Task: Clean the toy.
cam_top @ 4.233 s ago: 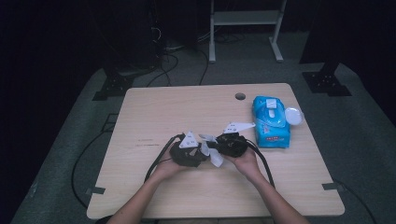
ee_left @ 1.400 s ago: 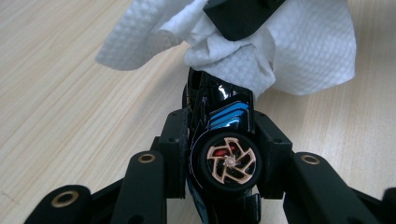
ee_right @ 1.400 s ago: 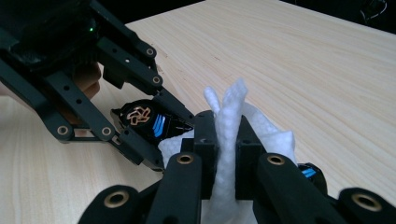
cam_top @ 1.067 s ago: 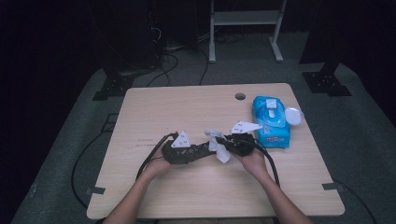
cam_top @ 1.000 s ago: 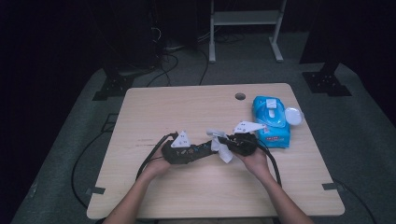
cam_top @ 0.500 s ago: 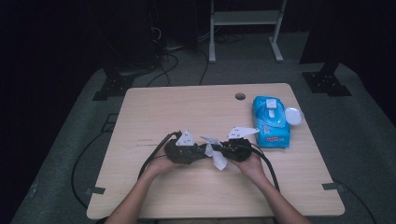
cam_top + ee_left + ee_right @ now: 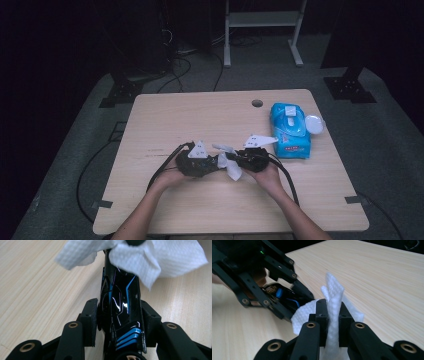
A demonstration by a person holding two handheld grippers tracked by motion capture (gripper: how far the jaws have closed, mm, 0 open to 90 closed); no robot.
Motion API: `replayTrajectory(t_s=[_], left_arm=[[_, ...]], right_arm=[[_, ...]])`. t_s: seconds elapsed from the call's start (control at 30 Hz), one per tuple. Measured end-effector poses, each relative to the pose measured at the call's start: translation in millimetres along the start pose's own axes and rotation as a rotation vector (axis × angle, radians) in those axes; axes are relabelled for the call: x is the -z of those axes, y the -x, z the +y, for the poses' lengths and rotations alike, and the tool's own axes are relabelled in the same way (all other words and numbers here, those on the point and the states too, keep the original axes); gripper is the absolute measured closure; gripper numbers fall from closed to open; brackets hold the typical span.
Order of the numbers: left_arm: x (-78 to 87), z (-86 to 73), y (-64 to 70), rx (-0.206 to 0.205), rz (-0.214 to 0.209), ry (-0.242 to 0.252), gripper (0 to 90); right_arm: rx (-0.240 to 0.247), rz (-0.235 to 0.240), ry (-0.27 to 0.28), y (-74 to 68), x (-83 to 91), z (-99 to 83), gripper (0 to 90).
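The left gripper (image 7: 212, 163) clamps a glossy black-and-blue object (image 7: 121, 305) at table centre. At its three o'clock, the right gripper (image 7: 235, 160), pinching a white wipe (image 7: 333, 302), has closed back in, so wiping looks underway.

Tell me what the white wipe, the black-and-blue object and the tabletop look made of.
White wipe: soft nonwoven or paper cloth, matte, with a dimpled embossed weave. Black-and-blue object: probably hard plastic, glossy, showing sharp highlights. Tabletop: pale wood or wood-look laminate, matte, with fine grain lines.
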State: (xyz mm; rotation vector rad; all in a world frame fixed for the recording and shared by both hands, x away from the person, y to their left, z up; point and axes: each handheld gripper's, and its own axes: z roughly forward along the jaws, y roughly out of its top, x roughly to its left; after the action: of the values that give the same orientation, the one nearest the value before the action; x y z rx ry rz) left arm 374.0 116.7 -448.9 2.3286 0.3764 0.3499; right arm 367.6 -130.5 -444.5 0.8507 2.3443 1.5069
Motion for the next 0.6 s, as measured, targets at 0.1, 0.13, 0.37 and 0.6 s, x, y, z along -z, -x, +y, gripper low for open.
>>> replayTrajectory(t_s=[0.1, 0.13, 0.37, 0.6], left_arm=[[-0.5, 1.5, -0.6, 0.006, -0.005, -0.010, 55.7], [-0.9, 2.8, -0.2, -0.002, -0.001, -0.016, 55.3], [-9.7, 14.3, 2.7, -0.017, -0.011, -0.054, 47.6], [-21.5, 23.3, 2.0, -0.005, -0.020, -0.108, 45.8]], right_arm=[[-0.013, -0.020, -0.002, 3.8, 7.3, -2.8, 82.5], [-0.013, -0.023, 0.001, 5.3, 9.5, -3.8, 82.4], [-0.022, -0.030, -0.003, 8.9, 18.3, -6.3, 82.4], [-0.034, -0.032, 0.009, 13.8, 24.2, -7.2, 82.4]])
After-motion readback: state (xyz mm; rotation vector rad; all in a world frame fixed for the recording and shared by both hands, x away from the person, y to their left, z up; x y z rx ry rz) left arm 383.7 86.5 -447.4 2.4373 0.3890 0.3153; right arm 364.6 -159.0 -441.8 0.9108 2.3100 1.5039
